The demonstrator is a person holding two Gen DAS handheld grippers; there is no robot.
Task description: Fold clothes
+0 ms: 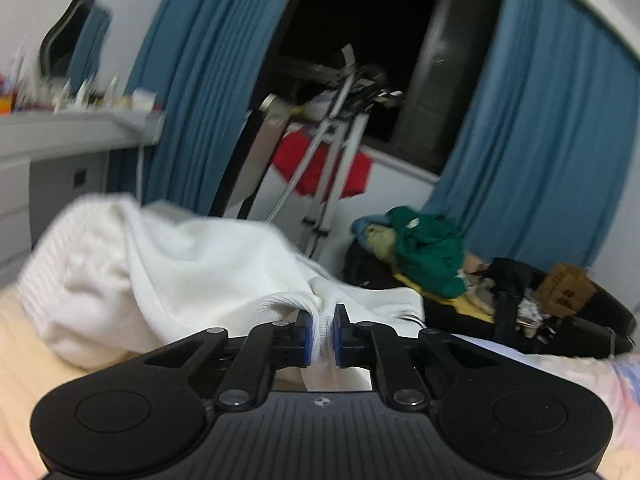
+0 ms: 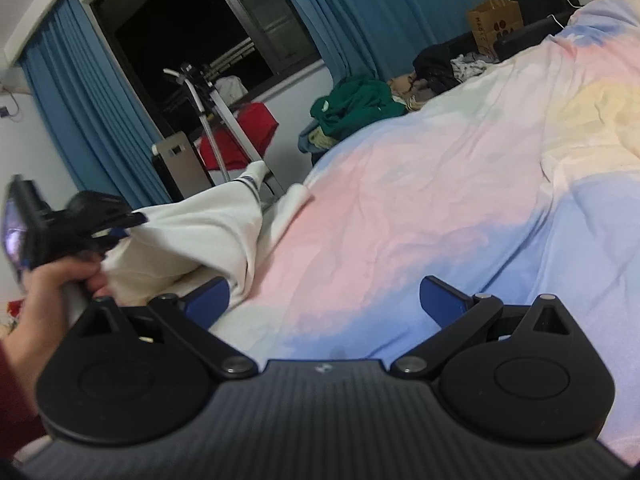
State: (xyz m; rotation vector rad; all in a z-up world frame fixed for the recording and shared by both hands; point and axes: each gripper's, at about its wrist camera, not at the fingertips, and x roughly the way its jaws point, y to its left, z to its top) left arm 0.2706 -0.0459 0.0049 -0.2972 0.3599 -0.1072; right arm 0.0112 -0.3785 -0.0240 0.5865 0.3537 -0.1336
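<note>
A white knit garment [image 1: 168,264] lies bunched on the bed, blurred by motion. My left gripper [image 1: 322,334] is shut on a fold of its ribbed edge, the cloth pinched between the blue pads. From the right wrist view the same white garment [image 2: 200,232] hangs from the left gripper [image 2: 108,220], which a hand [image 2: 60,284] holds at the left edge. A dark-striped cuff sticks up at its far end. My right gripper [image 2: 324,300] stands open over the bedsheet, its left finger [image 2: 208,300] beside the garment's lower edge, nothing between the fingers.
The bed's pastel pink, blue and yellow sheet [image 2: 460,184] spreads to the right. Beyond the bed sits a pile of clothes with a green garment [image 1: 428,248] on a dark sofa, a brown paper bag [image 2: 496,20], a drying rack with red cloth [image 1: 320,168], blue curtains and a dresser.
</note>
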